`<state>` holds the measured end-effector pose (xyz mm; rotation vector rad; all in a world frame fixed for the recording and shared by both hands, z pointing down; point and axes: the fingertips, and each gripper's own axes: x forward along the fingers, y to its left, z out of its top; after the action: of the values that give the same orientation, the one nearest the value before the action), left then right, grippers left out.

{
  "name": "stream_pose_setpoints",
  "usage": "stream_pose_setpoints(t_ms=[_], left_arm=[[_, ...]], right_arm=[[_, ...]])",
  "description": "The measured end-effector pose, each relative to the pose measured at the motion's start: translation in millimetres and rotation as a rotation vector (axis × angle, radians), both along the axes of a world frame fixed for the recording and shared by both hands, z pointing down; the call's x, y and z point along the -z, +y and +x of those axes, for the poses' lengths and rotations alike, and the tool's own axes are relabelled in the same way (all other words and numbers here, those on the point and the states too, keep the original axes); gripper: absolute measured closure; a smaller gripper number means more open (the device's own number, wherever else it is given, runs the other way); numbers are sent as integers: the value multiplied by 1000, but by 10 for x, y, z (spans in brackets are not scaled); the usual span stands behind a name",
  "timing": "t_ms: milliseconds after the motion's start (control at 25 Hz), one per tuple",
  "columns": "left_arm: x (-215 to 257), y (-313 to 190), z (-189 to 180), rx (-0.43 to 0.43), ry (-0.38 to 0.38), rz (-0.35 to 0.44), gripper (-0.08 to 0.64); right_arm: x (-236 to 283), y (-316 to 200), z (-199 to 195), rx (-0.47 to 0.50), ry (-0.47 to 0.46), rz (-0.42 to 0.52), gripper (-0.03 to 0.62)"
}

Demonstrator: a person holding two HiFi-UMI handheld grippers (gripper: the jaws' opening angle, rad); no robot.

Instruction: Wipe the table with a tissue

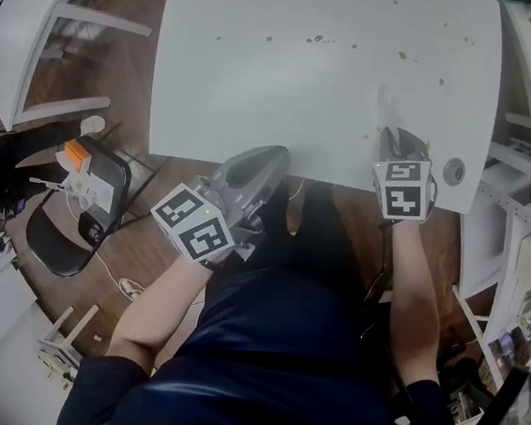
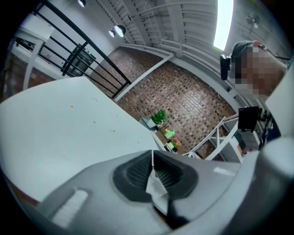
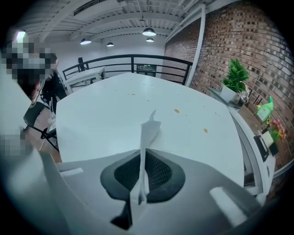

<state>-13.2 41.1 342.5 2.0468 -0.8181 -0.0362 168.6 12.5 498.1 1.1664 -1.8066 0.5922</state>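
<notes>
Tissue [image 3: 148, 128] between shut right tongs [image 3: 140, 158]

White table [image 1: 257, 112] with brown specks [image 1: 317, 40]; white tissue [image 3: 148, 131]; dark brown wood-grain floor [image 1: 110, 77]; red-brown brick wall [image 2: 183, 101].

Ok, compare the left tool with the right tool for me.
The right tool tilts down over the table near its front edge; the left tool barely reaches that edge and lies closer to level. The right tool's tissue sticks out well past its tips; the left tool pinches only a small tissue scrap. Both are shut on white tissue.
</notes>
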Motion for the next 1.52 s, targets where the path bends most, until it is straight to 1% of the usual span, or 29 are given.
stream_pose_setpoints(t_ms=[440,920,1120,1240,1360,1520], left_arm=[[-21,-68,-86,0,6,-7,551],[-51,-54,-93,-25,8,-18,551],[-43,-34,-23,-40,5,-18,552],[-23,-21,31,-52,5,-15,552],[2,-20,104,-63,6,-10,552],[20,-27,194,-75,4,-8,552]], right_arm=[[-101,-19,-62,-2,5,-19,581],[-114,110,-403,27,-60,-43,581],[-123,221,-492,51,-72,-51,581],[-113,276,-528,75,-61,-50,581],[-92,291,-510,94,-51,-51,581],[-94,295,-409,83,-49,-53,581]])
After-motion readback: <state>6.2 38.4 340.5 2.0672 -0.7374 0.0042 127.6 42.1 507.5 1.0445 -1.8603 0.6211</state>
